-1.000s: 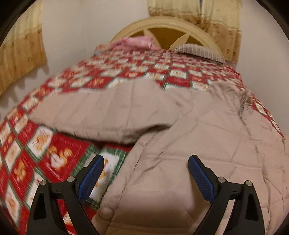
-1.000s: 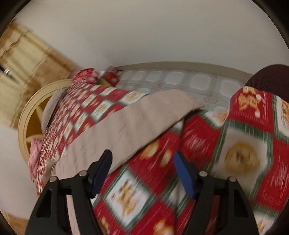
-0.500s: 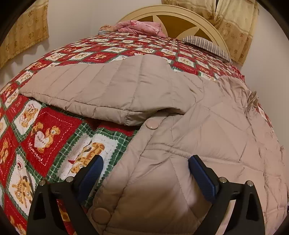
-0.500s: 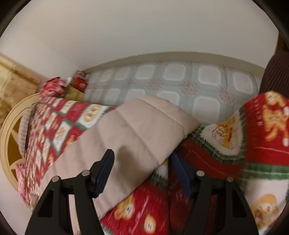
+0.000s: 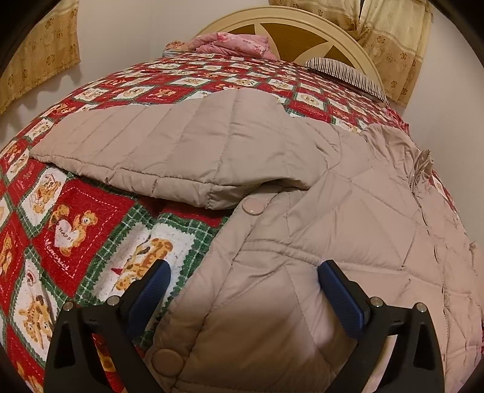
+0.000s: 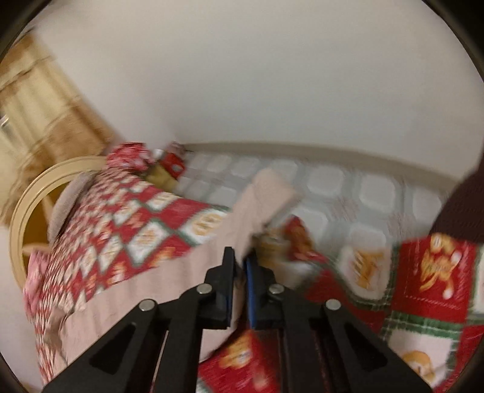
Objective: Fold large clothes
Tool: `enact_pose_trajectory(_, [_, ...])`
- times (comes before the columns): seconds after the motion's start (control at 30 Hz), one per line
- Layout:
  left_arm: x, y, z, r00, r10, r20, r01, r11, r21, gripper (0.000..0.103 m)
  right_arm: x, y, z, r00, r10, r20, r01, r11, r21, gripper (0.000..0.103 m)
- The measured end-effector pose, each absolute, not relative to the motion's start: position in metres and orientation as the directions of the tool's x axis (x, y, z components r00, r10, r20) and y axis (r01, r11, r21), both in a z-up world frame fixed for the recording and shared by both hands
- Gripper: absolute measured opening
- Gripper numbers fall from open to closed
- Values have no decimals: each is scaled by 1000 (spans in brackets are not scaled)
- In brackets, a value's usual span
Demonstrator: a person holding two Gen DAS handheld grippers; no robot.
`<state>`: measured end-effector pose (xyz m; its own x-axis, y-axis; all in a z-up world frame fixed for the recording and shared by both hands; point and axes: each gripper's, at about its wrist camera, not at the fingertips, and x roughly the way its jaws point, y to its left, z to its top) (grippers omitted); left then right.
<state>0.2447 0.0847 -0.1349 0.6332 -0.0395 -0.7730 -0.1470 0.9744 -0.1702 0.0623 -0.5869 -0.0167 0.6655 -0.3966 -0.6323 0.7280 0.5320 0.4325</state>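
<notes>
A beige quilted coat [image 5: 332,211] lies spread on the bed, one sleeve [image 5: 169,151] stretched out to the left. My left gripper [image 5: 242,272] is open just above the coat's lower front edge, near a snap button [image 5: 253,207]. In the right wrist view my right gripper [image 6: 240,263] is shut on the other sleeve [image 6: 260,199], whose cuff stands lifted above the bed edge. That view is blurred.
A red, green and white teddy-bear quilt [image 5: 78,229] covers the bed. A cream round headboard [image 5: 302,27], a striped pillow [image 5: 345,72] and pink bedding [image 5: 236,42] are at the far end. Tiled floor [image 6: 348,187] lies beyond the bed edge.
My right gripper has closed on the sleeve and raised its cuff off the quilt. My left gripper has moved slightly lower and closer over the coat's front, still open.
</notes>
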Motion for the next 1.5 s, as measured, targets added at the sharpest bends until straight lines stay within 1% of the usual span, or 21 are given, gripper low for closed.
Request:
enact_pose_trajectory(0.1, [244, 87, -135, 636, -50, -770, -145, 972, -183, 99, 74, -543, 35, 714, -416, -563, 666, 653, 361, 10])
enact_pose_trajectory(0.17, [243, 88, -135, 640, -60, -766, -143, 970, -195, 99, 82, -514, 61, 752, -394, -528, 610, 720, 331, 10])
enact_pose_trajectory(0.27, [242, 91, -135, 646, -77, -760, -140, 966, -216, 99, 100, -486, 80, 768, -337, -544, 559, 767, 315, 10])
enact_pose_trajectory(0.3, [242, 91, -135, 647, -80, -758, -139, 965, -221, 99, 102, -482, 83, 778, -320, -541, 552, 760, 345, 11])
enact_pose_trajectory(0.33, [242, 92, -134, 649, -86, -756, -138, 964, -227, 99, 103, -481, 81, 786, -313, -533, 548, 752, 367, 17])
enact_pose_trajectory(0.37, [241, 92, -134, 650, -89, -755, -137, 963, -232, 99, 102, -484, 79, 793, -305, -527, 544, 744, 388, 45])
enact_pose_trajectory(0.4, [241, 93, -134, 651, -94, -753, -136, 962, -238, 99, 100, -491, 74, 800, -296, -522, 538, 739, 406, 68])
enact_pose_trajectory(0.43, [241, 94, -134, 653, -102, -750, -134, 960, -247, 99, 98, -494, 69, 800, -296, -521, 539, 735, 410, 103])
enact_pose_trajectory(0.47, [240, 94, -134, 655, -106, -748, -133, 958, -253, 99, 92, -504, 59, 799, -303, -520, 546, 727, 415, 102])
enact_pose_trajectory(0.53, [241, 95, -134, 657, -111, -746, -133, 956, -260, 99, 88, -517, 39, 754, -311, -578, 598, 690, 408, 103])
enact_pose_trajectory(0.7, [241, 95, -134, 654, -105, -749, -133, 959, -250, 100, 54, -587, -31, 665, -245, -706, 715, 483, 506, 102])
enact_pose_trajectory(0.77, [241, 95, -134, 652, -100, -751, -134, 960, -244, 100, 46, -607, -57, 637, -212, -741, 746, 413, 523, 91])
enact_pose_trajectory(0.87, [243, 92, -135, 648, -88, -757, -134, 964, -228, 100, 39, -623, -88, 611, -175, -772, 774, 335, 537, 83])
enact_pose_trajectory(0.9, [243, 91, -135, 647, -85, -758, -135, 965, -223, 100, 43, -628, -98, 598, -162, -785, 785, 319, 532, 81])
enact_pose_trajectory(0.93, [243, 91, -135, 646, -82, -759, -135, 966, -219, 100, 48, -628, -96, 552, -210, -807, 816, 336, 471, 74])
enact_pose_trajectory(1.0, [244, 90, -135, 644, -76, -761, -136, 968, -211, 100, 62, -634, -96, 553, -223, -802, 808, 379, 452, 73])
enact_pose_trajectory(1.1, [244, 88, -136, 642, -69, -763, -137, 970, -203, 101, 74, -649, -115, 502, -186, -845, 844, 321, 430, 73])
enact_pose_trajectory(1.27, [246, 85, -136, 638, -56, -768, -138, 973, -186, 101, 69, -660, -127, 515, -235, -824, 853, 233, 466, 73])
enact_pose_trajectory(1.43, [246, 85, -136, 637, -54, -769, -138, 973, -183, 101, 55, -673, -130, 602, -263, -754, 798, 150, 584, 73])
enact_pose_trajectory(1.47, [246, 84, -136, 637, -54, -769, -138, 973, -183, 101, 55, -676, -132, 624, -254, -739, 781, 162, 604, 65])
enact_pose_trajectory(1.5, [246, 84, -136, 637, -54, -769, -138, 973, -183, 101, 54, -680, -133, 658, -238, -714, 753, 187, 631, 51])
